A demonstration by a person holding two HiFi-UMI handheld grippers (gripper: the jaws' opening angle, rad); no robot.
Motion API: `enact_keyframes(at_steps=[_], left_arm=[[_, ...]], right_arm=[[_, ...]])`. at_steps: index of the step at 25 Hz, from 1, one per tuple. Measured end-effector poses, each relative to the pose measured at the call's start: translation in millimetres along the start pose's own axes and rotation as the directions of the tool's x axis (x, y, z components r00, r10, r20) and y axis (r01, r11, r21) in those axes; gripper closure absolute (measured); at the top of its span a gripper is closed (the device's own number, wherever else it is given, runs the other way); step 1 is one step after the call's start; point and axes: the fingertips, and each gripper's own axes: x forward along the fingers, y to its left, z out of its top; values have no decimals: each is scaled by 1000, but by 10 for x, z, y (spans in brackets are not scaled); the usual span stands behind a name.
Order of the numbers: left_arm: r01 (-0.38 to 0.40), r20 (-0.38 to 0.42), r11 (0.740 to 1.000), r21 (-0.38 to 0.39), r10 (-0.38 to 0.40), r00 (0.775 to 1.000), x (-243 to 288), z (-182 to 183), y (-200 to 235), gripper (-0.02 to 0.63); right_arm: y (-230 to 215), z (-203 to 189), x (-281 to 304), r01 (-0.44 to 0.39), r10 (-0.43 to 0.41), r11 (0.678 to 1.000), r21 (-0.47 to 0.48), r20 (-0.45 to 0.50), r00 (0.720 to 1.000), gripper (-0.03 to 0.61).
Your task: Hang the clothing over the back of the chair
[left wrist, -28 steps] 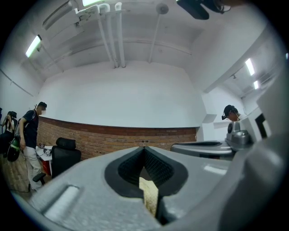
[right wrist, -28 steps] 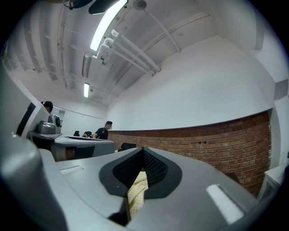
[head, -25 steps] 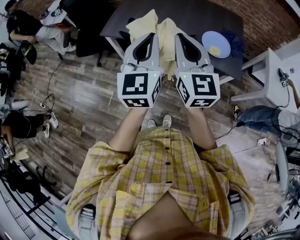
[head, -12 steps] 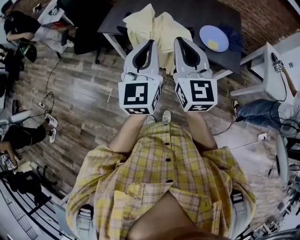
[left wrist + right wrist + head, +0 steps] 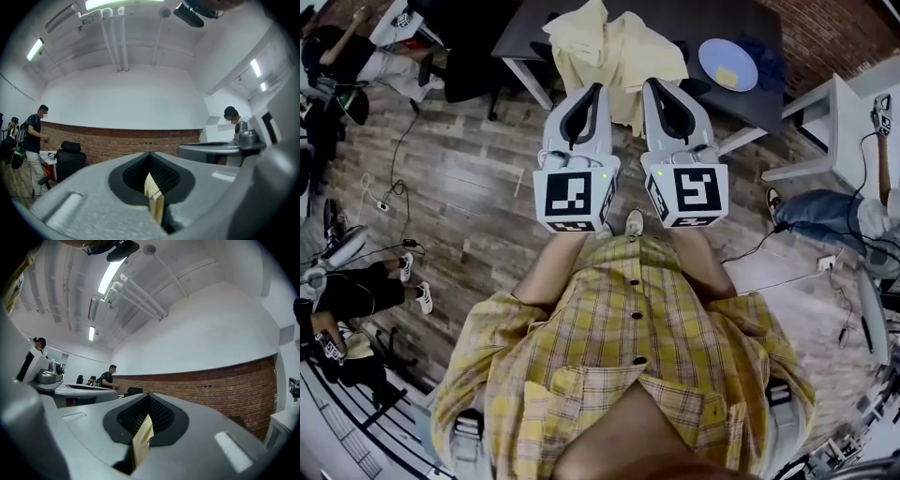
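Note:
A pale yellow garment (image 5: 614, 47) hangs bunched in front of both grippers, above the edge of a dark table (image 5: 675, 23). My left gripper (image 5: 589, 94) and right gripper (image 5: 661, 89) are held up side by side, each shut on a fold of it. In the left gripper view a strip of the yellow cloth (image 5: 155, 201) is pinched between the closed jaws of the left gripper (image 5: 152, 185). The right gripper view shows the same kind of strip (image 5: 142, 441) clamped in the right gripper (image 5: 144, 425). A black office chair (image 5: 464, 61) stands at the table's left end, and a black chair (image 5: 70, 159) shows in the left gripper view.
A blue plate (image 5: 728, 64) with something yellow lies on the dark table. A white table (image 5: 825, 131) stands at the right, with a seated person's legs (image 5: 825, 220) beside it. People sit at the left (image 5: 356, 291). Cables (image 5: 394, 202) trail over the wooden floor.
The garment has shifted toward the top of the picture and more of it shows beyond the jaws. Both grippers stay shut on it and have moved only slightly.

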Motion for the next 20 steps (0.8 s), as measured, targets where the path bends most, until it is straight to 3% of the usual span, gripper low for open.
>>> enact_keyframes(at_steps=[20], left_arm=[[-9, -23, 1000, -11, 8, 1000, -163, -297, -64, 612]], right_arm=[[130, -320, -199, -1, 1, 1000, 28, -19, 1000, 572]])
